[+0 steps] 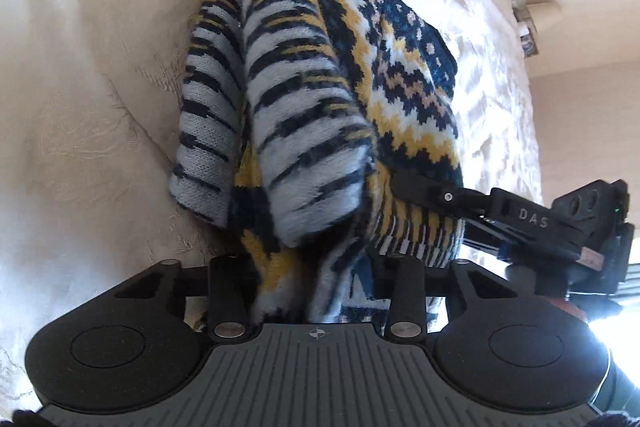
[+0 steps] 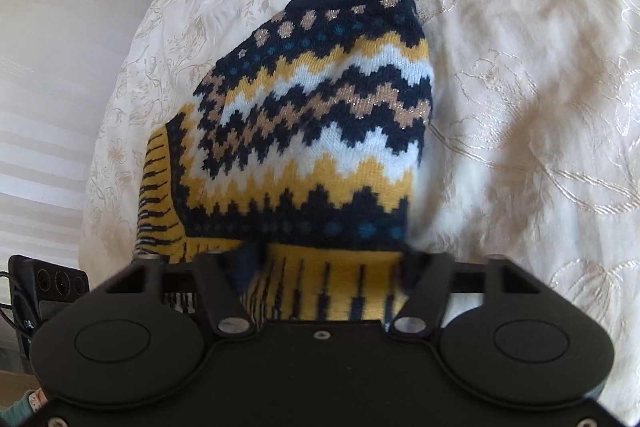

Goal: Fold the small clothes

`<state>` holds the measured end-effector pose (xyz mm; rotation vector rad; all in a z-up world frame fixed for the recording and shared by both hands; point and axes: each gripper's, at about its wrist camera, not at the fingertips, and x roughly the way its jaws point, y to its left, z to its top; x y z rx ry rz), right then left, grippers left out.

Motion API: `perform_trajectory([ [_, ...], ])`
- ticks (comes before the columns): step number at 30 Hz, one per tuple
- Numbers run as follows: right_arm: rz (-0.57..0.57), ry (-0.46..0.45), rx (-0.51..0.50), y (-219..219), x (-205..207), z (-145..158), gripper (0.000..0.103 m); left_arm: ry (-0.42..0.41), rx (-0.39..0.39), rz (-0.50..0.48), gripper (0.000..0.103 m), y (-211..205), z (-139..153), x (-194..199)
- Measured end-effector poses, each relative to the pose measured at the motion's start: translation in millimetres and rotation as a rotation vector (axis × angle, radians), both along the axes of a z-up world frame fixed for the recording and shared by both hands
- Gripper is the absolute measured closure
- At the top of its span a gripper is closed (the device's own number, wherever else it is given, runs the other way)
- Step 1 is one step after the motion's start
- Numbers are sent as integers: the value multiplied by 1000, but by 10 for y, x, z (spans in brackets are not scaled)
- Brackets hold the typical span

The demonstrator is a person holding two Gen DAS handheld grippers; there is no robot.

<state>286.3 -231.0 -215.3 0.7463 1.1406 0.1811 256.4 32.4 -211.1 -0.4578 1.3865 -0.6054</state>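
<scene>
1. Left wrist view, left portion of the frame: bare cream embroidered bedspread (image 1: 92,75), smooth except for shallow creases.
2. Left wrist view, centre: the small knitted sweater (image 1: 288,99), navy, yellow and pale blue, rises from the bottom centre toward the top of the frame. Its striped inner face shows, and one layer is doubled over another.
3. Left wrist view, bottom centre: the left claw (image 1: 316,291) is partly closed, with a bunch of the sweater's near edge between its fingers. The knit fills the gap, and I judge it pinched.
4. Left wrist view, right edge: the right claw (image 1: 404,187) reaches in from the right, and its finger lies against the sweater's side edge.
5. Right wrist view, lower left corner: the body of the other tool is visible, beside the bed.
6. Right wrist view, centre: the sweater's patterned outer face runs from the ribbed hem at the bottom to the dark collar at the upper centre, with the far end on the bedspread.
7. Right wrist view, bottom centre: yellow ribbed hem is gathered between the right claw's fingers, which are half closed on it.
8. Step in hand, as judged: both claws have taken the near edge to begin a fold.
9. Next move requires carrying both held corners together toward the collar, level, and laying the edge down squarely before release. Uneven travel would skew the fold.
</scene>
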Motion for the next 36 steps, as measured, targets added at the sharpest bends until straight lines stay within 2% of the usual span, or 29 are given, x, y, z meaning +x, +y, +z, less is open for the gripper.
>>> perform_trajectory([
  [2,-23,-12,-13,19,-47,146,55,-37,12,-10,68,-48,82,-52],
  [6,-20,-59,-30,-18,-256,444,56,-74,-9,2,68,-180,286,-295],
  [10,11,-68,-57,-233,-692,648,56,-85,-20,-8,68,-397,430,-721],
  [15,30,-31,-77,-544,-1409,670,56,-82,-15,-58,68,-407,523,-735],
  [18,38,5,-85,-705,-1790,580,56,-57,7,-74,68,-432,454,-728],
  [19,40,19,-95,-747,-1901,539,55,-46,21,-75,67,-425,406,-722],
  [21,31,55,-145,-822,-2094,441,47,-44,100,-72,66,-554,281,-970],
  [23,14,83,-208,-883,-2254,386,45,-66,268,-56,63,-631,166,-1196],
  [26,-41,66,-192,-991,-2442,390,29,-92,310,29,60,-574,172,-1442],
  [28,-43,41,-216,-1021,-2520,444,28,-132,348,39,60,-581,266,-1581],
  [31,-37,-13,-261,-1048,-2636,527,28,-259,418,26,60,-540,538,-1906],
  [36,-28,-105,-297,-1097,-2665,701,27,-489,389,20,60,-669,1084,-2090],
])
